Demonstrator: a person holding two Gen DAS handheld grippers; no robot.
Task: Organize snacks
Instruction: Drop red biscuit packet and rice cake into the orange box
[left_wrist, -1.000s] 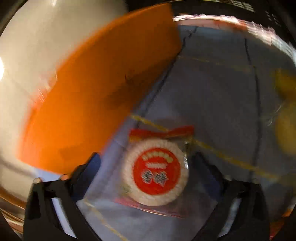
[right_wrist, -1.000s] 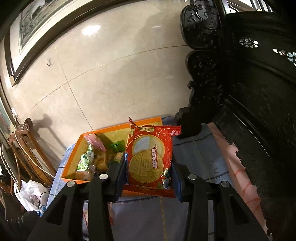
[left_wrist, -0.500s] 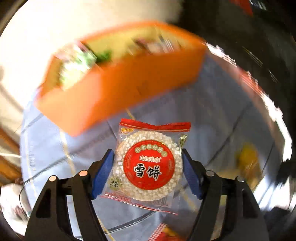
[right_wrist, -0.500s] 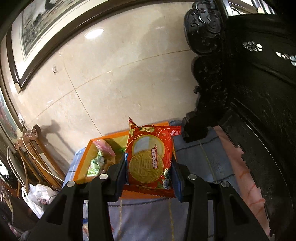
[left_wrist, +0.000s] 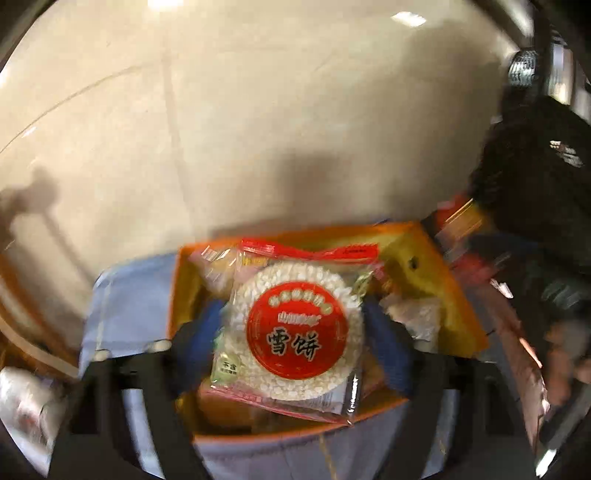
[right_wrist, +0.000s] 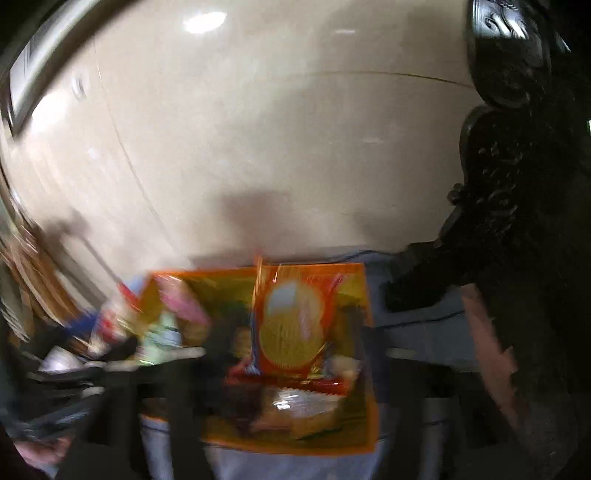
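Observation:
My left gripper (left_wrist: 295, 332) is shut on a round rice cracker packet (left_wrist: 295, 325) with a red label and holds it over the orange box (left_wrist: 458, 295), which holds several snacks. My right gripper (right_wrist: 291, 332) is shut on a red biscuit packet (right_wrist: 291, 325) with a golden round biscuit, also held over the orange box (right_wrist: 365, 406). The right wrist view is blurred by motion. The left gripper with its cracker packet shows at the left of that view (right_wrist: 110, 325).
The box stands on a light blue checked cloth (left_wrist: 125, 295). A beige tiled wall (left_wrist: 258, 110) rises behind it. Dark carved wooden furniture (right_wrist: 517, 184) stands at the right. A wooden chair (right_wrist: 29, 280) is at the far left.
My left gripper has lifted the rice cracker packet from the cloth and swung it over the orange box. My right gripper has brought the biscuit packet down closer over the box.

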